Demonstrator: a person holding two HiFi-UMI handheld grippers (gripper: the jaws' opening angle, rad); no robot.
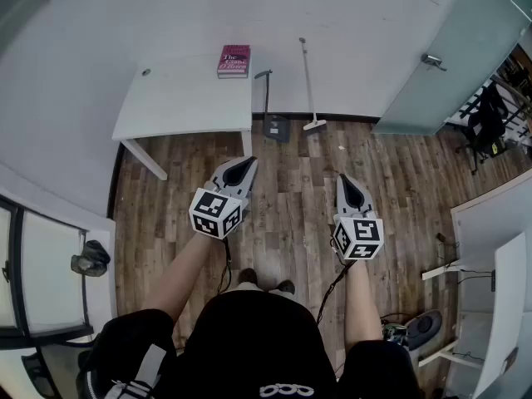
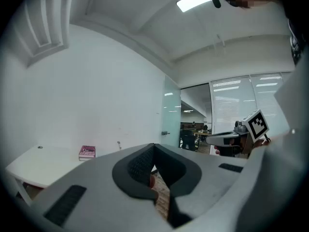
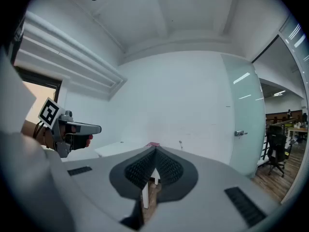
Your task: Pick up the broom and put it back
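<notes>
While the broom (image 1: pixel 307 81) seemingly leans on the wall (image 1: pixel 366 32), your left gripper (image 1: pixel 248 164) and right gripper (image 1: pixel 342 179) show jaws pressed together, empty.

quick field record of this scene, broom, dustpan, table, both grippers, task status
broom: upright against the wall, head on the wooden floor, untouched
dustpan: beside the broom, on its left in the head view
table: white, left of the dustpan, red book at its far right corner
left gripper: shut, empty
right gripper: shut, empty, well short of the broom
task status: broom not yet picked up
</notes>
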